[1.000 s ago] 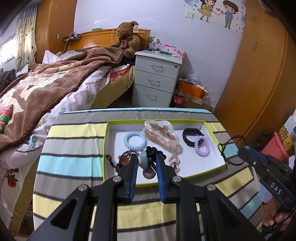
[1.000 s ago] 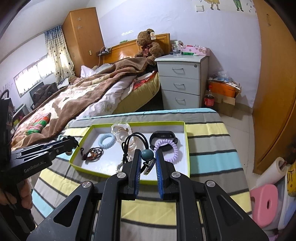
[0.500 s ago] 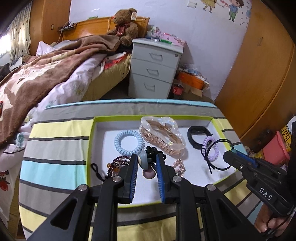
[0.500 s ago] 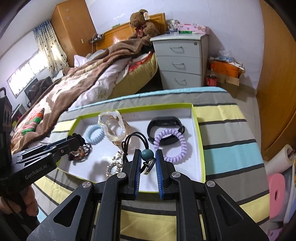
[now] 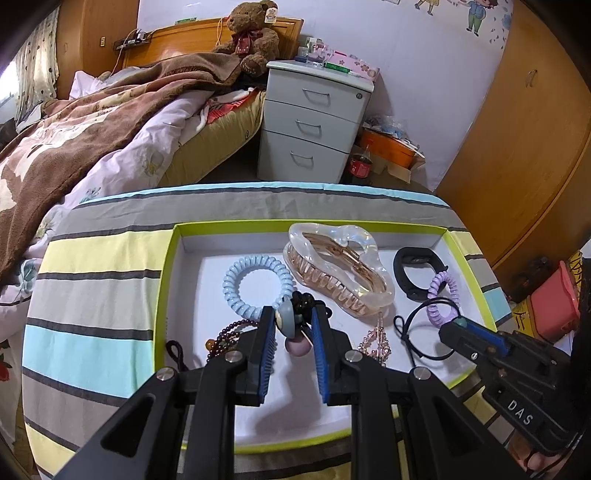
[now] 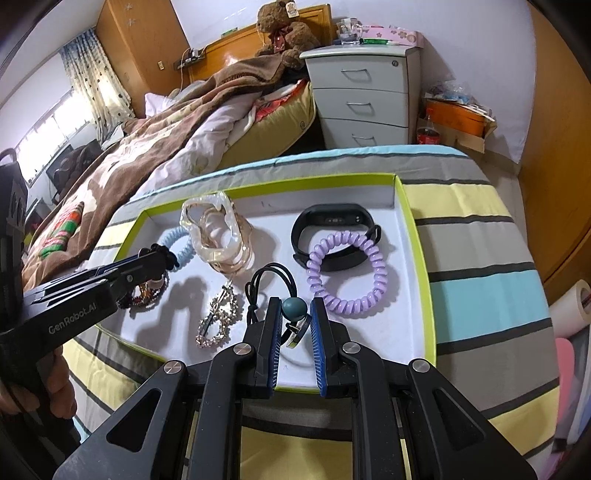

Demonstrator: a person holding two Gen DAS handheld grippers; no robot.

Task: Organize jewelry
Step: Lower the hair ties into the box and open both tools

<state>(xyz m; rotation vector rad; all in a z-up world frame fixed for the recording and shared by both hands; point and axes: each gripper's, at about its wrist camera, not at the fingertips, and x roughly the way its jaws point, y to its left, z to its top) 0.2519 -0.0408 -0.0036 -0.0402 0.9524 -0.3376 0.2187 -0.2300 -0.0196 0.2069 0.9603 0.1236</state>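
The room is filling the background: a bed (image 5: 92,122) is lying under a brown blanket at left, a teddy bear (image 5: 251,33) is sitting against the wooden headboard, and a grey three-drawer nightstand (image 5: 314,118) is standing just beside the bed. Wooden wardrobe panels (image 5: 517,147) are running along the right wall.

You are working over a table covered by a striped cloth (image 5: 92,295) (yellow, grey and light-blue bands). A shallow white tray with a green rim (image 5: 168,280) is sitting on it.

Inside the tray, a clear hair claw (image 5: 338,269) is lying near the far wall, with a blue coil hair tie (image 5: 255,284) to its left. A black wristband (image 6: 332,229) and a purple coil hair tie (image 6: 349,273) are touching each other at the right side. A beaded bracelet (image 6: 218,321) is lying nearer you, and dark red beads (image 5: 229,338) are resting at the left.

Your left gripper (image 5: 293,325) is pinching a hair tie with grey and pink baubles (image 5: 290,325) over the tray. Your right gripper (image 6: 294,314) is clamping a black elastic with a teal bead (image 6: 294,308), its loop trailing toward the tray floor.
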